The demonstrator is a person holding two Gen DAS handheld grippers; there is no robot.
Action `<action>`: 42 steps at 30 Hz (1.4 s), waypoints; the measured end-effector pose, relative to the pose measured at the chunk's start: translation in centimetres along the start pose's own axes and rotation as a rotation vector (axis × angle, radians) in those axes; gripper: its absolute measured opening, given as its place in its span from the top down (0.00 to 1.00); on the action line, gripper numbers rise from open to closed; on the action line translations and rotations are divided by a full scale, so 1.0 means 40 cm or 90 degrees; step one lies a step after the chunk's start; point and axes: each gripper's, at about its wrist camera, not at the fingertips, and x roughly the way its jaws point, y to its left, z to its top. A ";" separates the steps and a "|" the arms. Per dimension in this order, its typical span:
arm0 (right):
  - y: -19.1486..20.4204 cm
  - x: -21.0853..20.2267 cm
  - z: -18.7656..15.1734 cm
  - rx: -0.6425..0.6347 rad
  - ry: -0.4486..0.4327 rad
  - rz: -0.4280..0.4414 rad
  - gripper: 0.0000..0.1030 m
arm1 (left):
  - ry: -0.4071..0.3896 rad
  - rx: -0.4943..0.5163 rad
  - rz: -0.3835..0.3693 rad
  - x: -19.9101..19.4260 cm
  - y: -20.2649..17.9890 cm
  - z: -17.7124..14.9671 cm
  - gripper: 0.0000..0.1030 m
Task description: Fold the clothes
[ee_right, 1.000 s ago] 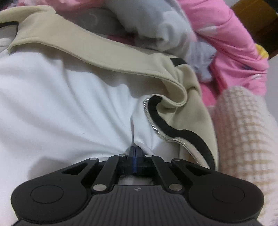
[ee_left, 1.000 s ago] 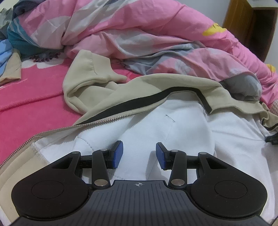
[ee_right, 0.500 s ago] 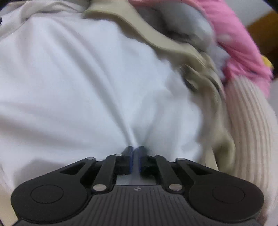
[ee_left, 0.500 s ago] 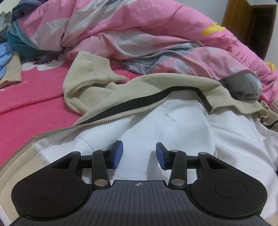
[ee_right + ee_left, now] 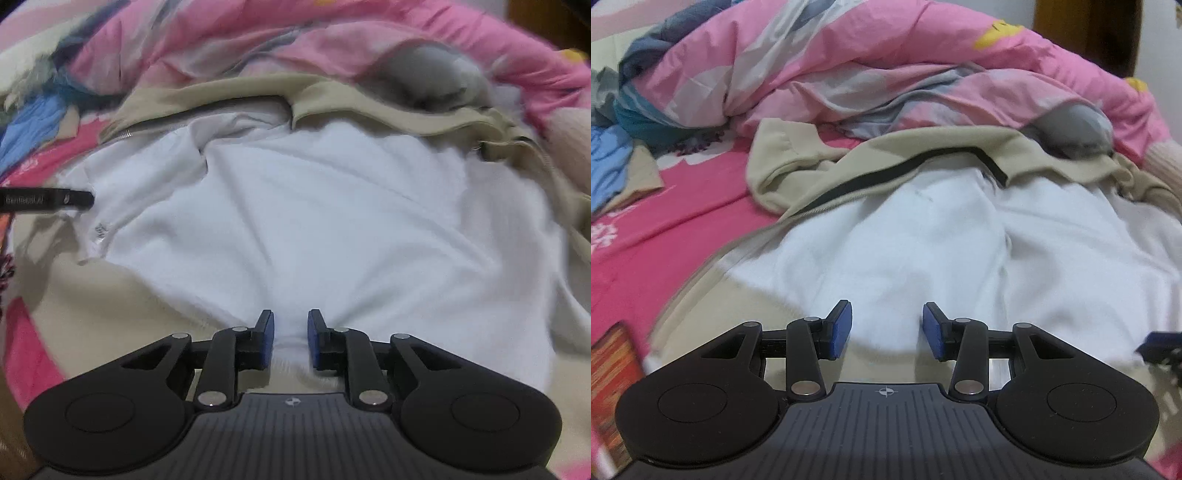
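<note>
The right tongs (image 5: 290, 339) stand over the white lining of the jacket (image 5: 332, 229), their jaws opening; a low ridge of white cloth rises between the blue pads, which no longer press on it. The left tongs (image 5: 886, 330) are parted too, widening a little, with lining below the gap and nothing gripped. Each pair shows at the margin of the other's view: a dark tip at the right edge of the left wrist view, a black finger at the left edge of the right wrist view.

The jacket, beige outside and white inside, lies spread open, lining up, on the pink bed sheet (image 5: 665, 229). Its zipper edge with black trim (image 5: 916, 162) runs along the far side, and one sleeve (image 5: 775, 155) is bunched toward the rumpled pink quilt (image 5: 886, 74) heaped along the far edge of the bed.

Judgement: the step in hand is spreading and flattening the garment before the first fold; the release marks the end of a smoothing pull. The next move calls for a fresh hold on an outer edge or on the bunched sleeve, which wants drawing clear of the quilt.

Against the frame a second ago: the right tongs were then clamped on a pinch of white lining near the zipper; they now sit nearer the middle of the lining, which looks flatter. The left tongs have drawn back, so more lining shows ahead of them.
</note>
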 end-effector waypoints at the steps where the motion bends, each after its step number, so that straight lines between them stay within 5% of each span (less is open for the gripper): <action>1: -0.015 -0.040 -0.017 0.037 -0.014 0.011 0.72 | -0.004 0.002 0.000 -0.024 0.006 -0.013 0.53; 7: -0.200 -0.248 -0.214 0.334 -0.147 0.035 0.45 | 0.008 -0.016 -0.031 -0.111 0.029 -0.083 0.41; 11: -0.382 -0.282 -0.371 0.596 -0.181 0.072 0.43 | 0.047 -0.058 -0.071 -0.121 0.037 -0.126 0.41; 14: -0.465 -0.252 -0.428 0.704 -0.197 0.109 0.43 | 0.064 -0.116 -0.093 -0.111 0.046 -0.149 0.41; 17: -0.490 -0.193 -0.431 0.735 -0.191 0.145 0.39 | 0.065 -0.173 -0.096 -0.098 0.056 -0.164 0.40; 22: -0.477 -0.138 -0.324 0.658 -0.192 0.158 0.12 | 0.054 -0.183 -0.079 -0.092 0.043 -0.162 0.40; 28: -0.443 -0.068 -0.239 0.575 -0.184 0.166 0.12 | 0.032 -0.165 -0.056 -0.073 0.020 -0.159 0.41; 30: -0.444 -0.059 -0.228 0.565 -0.192 0.169 0.13 | 0.023 -0.158 -0.042 -0.067 0.012 -0.160 0.42; 35: -0.452 -0.021 -0.203 0.551 -0.192 0.149 0.48 | -0.014 -0.151 0.010 -0.053 -0.012 -0.162 0.59; 36: -0.453 -0.019 -0.201 0.555 -0.191 0.148 0.53 | -0.020 -0.146 0.021 -0.052 -0.018 -0.160 0.69; 38: -0.455 -0.020 -0.201 0.566 -0.193 0.149 0.78 | -0.025 -0.133 0.033 -0.053 -0.028 -0.151 0.86; 42: -0.435 -0.066 -0.218 0.570 -0.223 0.150 0.84 | -0.029 -0.132 0.031 -0.076 -0.034 -0.146 0.96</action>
